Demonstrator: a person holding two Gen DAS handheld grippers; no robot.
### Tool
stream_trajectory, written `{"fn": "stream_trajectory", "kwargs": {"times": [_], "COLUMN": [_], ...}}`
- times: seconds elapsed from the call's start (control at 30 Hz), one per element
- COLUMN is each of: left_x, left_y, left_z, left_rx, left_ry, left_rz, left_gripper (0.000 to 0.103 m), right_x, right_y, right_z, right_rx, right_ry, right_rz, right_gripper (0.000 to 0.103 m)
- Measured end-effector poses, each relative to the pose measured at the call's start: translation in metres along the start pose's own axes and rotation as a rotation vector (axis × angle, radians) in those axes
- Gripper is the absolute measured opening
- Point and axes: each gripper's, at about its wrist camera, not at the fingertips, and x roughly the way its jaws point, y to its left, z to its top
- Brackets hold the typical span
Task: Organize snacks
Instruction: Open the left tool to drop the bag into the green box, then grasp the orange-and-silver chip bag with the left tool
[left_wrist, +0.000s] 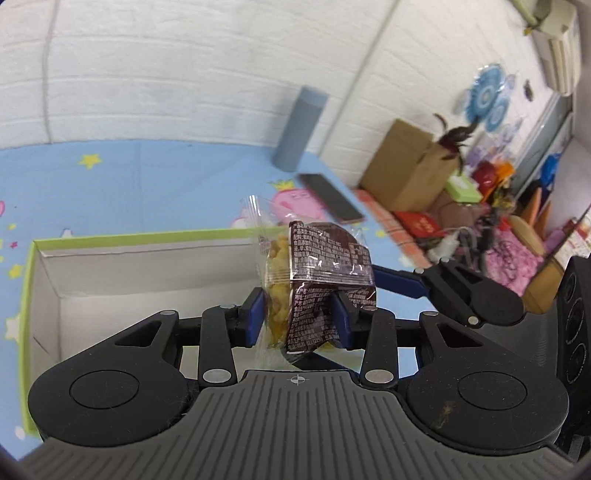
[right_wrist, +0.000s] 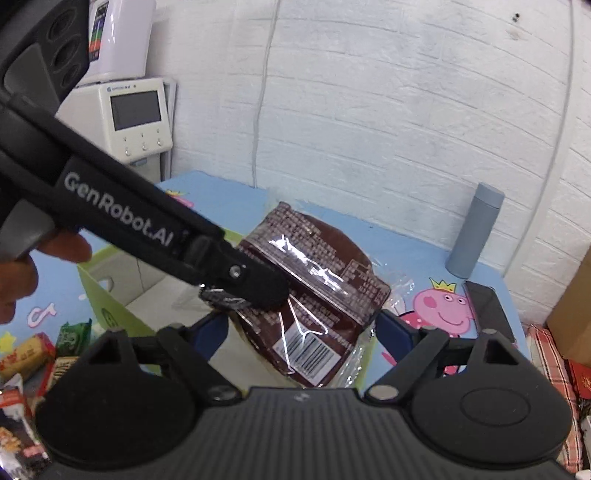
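My left gripper (left_wrist: 299, 317) is shut on a brown snack packet (left_wrist: 328, 258) whose clear side shows yellow pieces. It hangs above a green-rimmed box (left_wrist: 147, 236) with a white inside. One finger (left_wrist: 399, 281) of my right gripper reaches the packet's right edge. In the right wrist view my right gripper (right_wrist: 301, 328) has its blue pads against both sides of a wide brown packet (right_wrist: 314, 332) with a barcode. The left gripper's finger (right_wrist: 255, 284) lies across its upper left edge. I cannot tell whether this is one packet or two. The box (right_wrist: 107, 306) stands below.
A grey-blue bottle (right_wrist: 474, 236) and a dark phone (right_wrist: 487, 310) sit at the table's far right. Several loose snacks (right_wrist: 33, 354) lie left of the box. A hand (right_wrist: 22, 273) holds the left gripper. Cardboard box (left_wrist: 406, 166) and clutter lie off the table's right edge.
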Motion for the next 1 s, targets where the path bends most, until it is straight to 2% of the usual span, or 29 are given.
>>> {"fn": "stream_trajectory", "kwargs": {"times": [0.07, 0.1, 0.17, 0.3, 0.43, 0.57, 0.67, 0.77, 0.87, 1.0], "left_x": [0.023, 0.031, 0.034, 0.005, -0.04, -0.083, -0.112, -0.138, -0.152, -0.155], "left_y": [0.015, 0.021, 0.032, 0.037, 0.022, 0.007, 0.0, 0.002, 0.008, 0.021], "left_z": [-0.001, -0.003, -0.007, -0.019, -0.045, -0.089, -0.127, -0.166, -0.197, -0.216], "left_rx": [0.0, -0.005, -0.019, -0.034, -0.02, -0.003, 0.012, -0.017, -0.062, -0.114], "left_ry": [0.03, 0.044, 0.036, -0.017, -0.059, -0.092, -0.123, -0.153, -0.146, -0.112], "left_rz": [0.032, 0.047, 0.053, 0.035, 0.031, 0.034, 0.102, 0.177, 0.211, 0.228], "left_gripper": [0.045, 0.05, 0.048, 0.051, 0.064, 0.063, 0.064, 0.066, 0.066, 0.063], "right_x": [0.029, 0.037, 0.039, -0.004, -0.05, -0.089, -0.115, -0.137, -0.147, -0.145], "right_y": [-0.002, -0.003, -0.005, -0.001, 0.006, 0.023, 0.047, 0.074, 0.096, 0.119], "right_z": [-0.003, -0.005, -0.009, -0.019, -0.044, -0.084, -0.111, -0.132, -0.142, -0.136], "right_rx": [-0.008, -0.008, 0.01, 0.052, 0.104, 0.209, 0.247, 0.287, 0.324, 0.327], "right_ry": [0.039, 0.048, 0.041, -0.043, -0.057, -0.038, -0.027, -0.038, -0.049, -0.06], "right_rz": [0.004, -0.002, -0.017, -0.005, 0.036, 0.102, 0.132, 0.176, 0.228, 0.295], "right_gripper": [0.089, 0.091, 0.09, 0.092, 0.092, 0.092, 0.092, 0.092, 0.092, 0.092]}}
